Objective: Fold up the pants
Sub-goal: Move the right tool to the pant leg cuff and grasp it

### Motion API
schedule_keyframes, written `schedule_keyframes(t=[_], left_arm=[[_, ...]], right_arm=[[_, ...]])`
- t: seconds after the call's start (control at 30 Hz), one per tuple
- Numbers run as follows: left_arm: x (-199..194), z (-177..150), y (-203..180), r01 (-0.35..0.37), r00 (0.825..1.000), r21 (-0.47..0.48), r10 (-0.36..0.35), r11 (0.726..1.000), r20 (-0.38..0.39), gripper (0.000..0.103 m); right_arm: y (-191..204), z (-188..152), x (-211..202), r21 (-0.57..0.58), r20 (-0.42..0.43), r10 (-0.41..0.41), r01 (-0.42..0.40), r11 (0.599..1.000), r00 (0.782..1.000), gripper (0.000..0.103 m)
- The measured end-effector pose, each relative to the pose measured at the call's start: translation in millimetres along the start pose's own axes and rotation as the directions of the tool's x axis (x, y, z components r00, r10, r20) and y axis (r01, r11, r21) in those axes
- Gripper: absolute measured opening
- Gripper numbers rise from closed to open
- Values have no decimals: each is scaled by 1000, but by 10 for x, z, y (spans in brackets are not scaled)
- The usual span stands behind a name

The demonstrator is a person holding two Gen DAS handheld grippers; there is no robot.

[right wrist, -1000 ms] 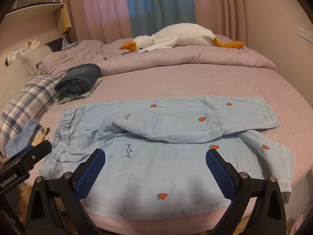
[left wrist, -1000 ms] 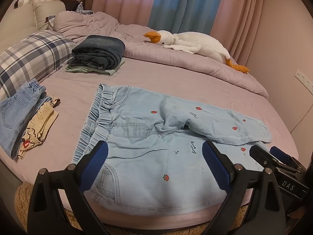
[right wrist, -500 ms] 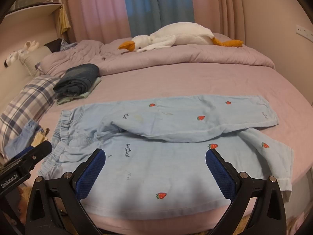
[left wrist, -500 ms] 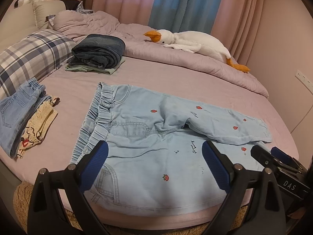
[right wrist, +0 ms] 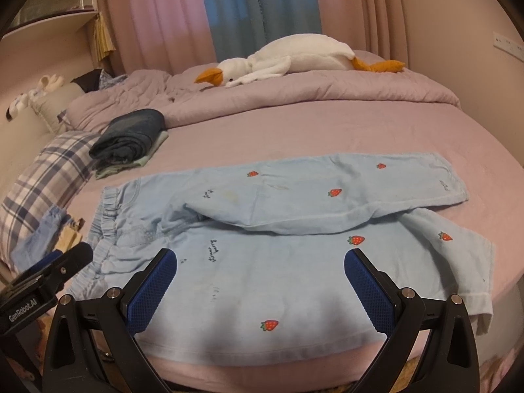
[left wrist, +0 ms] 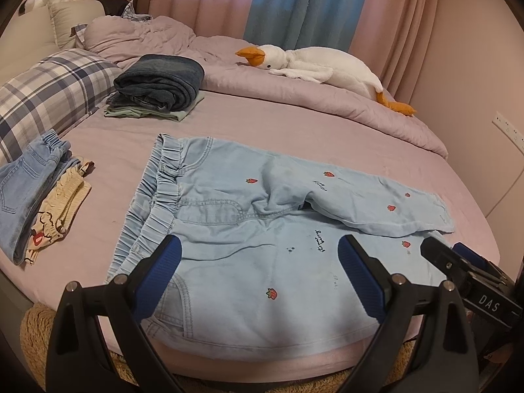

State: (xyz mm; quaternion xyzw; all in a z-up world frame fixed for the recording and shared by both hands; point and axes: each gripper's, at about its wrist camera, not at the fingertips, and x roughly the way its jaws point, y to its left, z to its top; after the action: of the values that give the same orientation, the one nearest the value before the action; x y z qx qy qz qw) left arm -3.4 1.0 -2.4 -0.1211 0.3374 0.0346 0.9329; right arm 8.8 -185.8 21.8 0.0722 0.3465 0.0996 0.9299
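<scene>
Light blue pants (left wrist: 249, 229) with small strawberries lie spread flat on the pink bed, waistband to the left, legs to the right; the far leg lies angled over the near one. They also show in the right wrist view (right wrist: 278, 229). My left gripper (left wrist: 258, 275) is open and empty, above the seat of the pants near the bed's front edge. My right gripper (right wrist: 260, 281) is open and empty above the near leg. Each gripper shows at the edge of the other's view.
A stack of folded dark jeans (left wrist: 160, 82) sits at the back left by a plaid pillow (left wrist: 49, 88). More clothes (left wrist: 36, 193) lie at the left edge. A plush goose (left wrist: 311, 65) lies on the rumpled duvet (right wrist: 294, 95) behind.
Both grippers have drifted slightly; the view of the pants shifts a little. Nothing was taken hold of and the pants lie as before.
</scene>
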Motion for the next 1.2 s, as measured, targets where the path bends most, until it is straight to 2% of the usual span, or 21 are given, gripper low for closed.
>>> schedule_keyframes(t=[0.57, 0.67, 0.77, 0.87, 1.03, 1.1, 1.2], left_arm=[[79, -7, -115, 1, 1000, 25, -1, 1000, -24, 96], [119, 11, -112, 13, 999, 18, -12, 1000, -36, 96], [190, 22, -94, 16, 999, 4, -15, 1000, -49, 95], [307, 27, -79, 23, 996, -15, -24, 1000, -82, 90], [549, -7, -118, 23, 989, -23, -26, 999, -144, 88], [646, -33, -143, 17, 986, -21, -20, 1000, -168, 88], [750, -70, -172, 18, 979, -15, -21, 1000, -202, 87]], right_arm=[[-273, 27, -26, 64, 11, -6, 6, 998, 1000, 102], [-436, 30, -95, 91, 32, -16, 13, 996, 999, 102], [-759, 16, -204, 151, 54, -61, 52, 987, 997, 102], [-1273, -46, -313, 270, 46, -136, 118, 956, 990, 102], [-2197, -258, -462, 472, -13, -264, 239, 849, 964, 102], [-2460, -318, -461, 517, -36, -292, 268, 813, 956, 102], [-2805, -383, -394, 565, -75, -288, 278, 777, 955, 97]])
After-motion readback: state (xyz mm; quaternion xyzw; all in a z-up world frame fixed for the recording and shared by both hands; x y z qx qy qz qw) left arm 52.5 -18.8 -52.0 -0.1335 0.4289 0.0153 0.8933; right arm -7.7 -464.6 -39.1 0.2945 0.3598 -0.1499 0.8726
